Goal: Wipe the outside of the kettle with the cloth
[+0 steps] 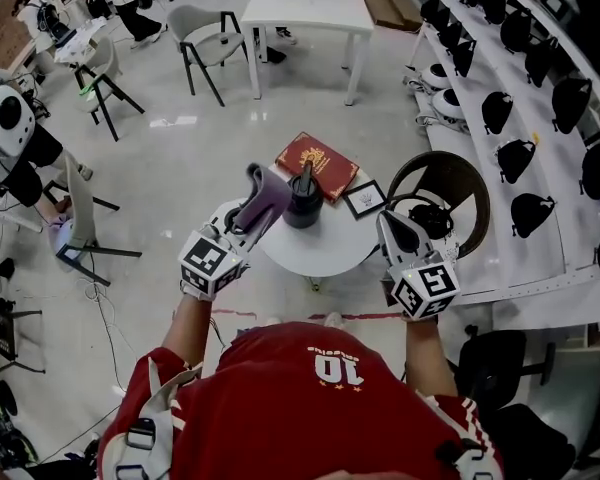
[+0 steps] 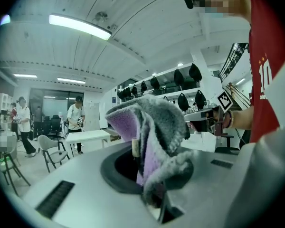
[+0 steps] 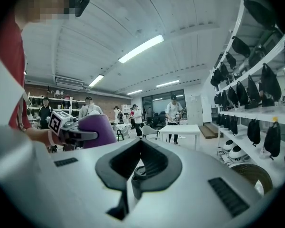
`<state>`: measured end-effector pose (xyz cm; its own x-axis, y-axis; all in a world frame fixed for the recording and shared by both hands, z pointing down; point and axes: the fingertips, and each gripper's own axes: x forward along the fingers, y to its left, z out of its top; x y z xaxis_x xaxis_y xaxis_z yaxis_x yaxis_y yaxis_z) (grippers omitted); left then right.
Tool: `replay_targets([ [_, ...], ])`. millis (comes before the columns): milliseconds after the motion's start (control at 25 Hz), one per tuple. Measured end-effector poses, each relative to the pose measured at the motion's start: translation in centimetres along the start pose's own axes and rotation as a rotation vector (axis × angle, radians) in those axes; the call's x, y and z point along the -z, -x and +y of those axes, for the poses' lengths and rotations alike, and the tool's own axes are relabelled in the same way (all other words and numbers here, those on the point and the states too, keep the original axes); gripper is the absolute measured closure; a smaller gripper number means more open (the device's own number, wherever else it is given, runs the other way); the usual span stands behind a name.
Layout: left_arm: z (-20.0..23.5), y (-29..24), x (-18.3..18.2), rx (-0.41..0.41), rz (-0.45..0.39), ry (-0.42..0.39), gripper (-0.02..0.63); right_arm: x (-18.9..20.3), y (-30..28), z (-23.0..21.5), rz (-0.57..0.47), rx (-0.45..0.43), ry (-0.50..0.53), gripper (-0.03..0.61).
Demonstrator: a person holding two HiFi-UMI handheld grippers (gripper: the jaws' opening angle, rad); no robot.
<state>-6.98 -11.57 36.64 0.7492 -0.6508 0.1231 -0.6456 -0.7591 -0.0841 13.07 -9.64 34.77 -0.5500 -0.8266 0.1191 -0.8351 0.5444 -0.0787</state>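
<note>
While I stand over the small round table (image 1: 325,253), my left tongs (image 1: 252,216) are clamped tight on the cloth (image 1: 265,196), and what a bundle it is: grey and fluffy on one face, purple on the other, bunched up and flopping over the tips! In the left gripper view the cloth (image 2: 154,127) fills the space between the jaws and rises well above them, so the left tongs (image 2: 149,184) are closed on it with nothing else in their grip. Over to the other side: my right tongs (image 1: 390,220) hang above the table's right edge. In the right gripper view the right tongs (image 3: 137,169) show their dark pads pressed together and hold nothing. The kettle (image 1: 303,200), dark with its handle standing up, sits upright on the table near the far rim. From above, the cloth appears just beside the kettle on its left, though I cannot tell whether they touch. Behind the kettle lies a red book (image 1: 317,165), partly off the far edge, with a small framed card (image 1: 365,199) just beside it on the right.
</note>
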Motion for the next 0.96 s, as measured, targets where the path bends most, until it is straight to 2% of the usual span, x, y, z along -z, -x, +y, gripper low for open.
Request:
replay_targets([
  [960,0.1,-0.5,-0.3,-0.045,0.000,0.014,0.571,-0.1,0.0,-1.5,-0.003,-0.006,0.000,0.561],
])
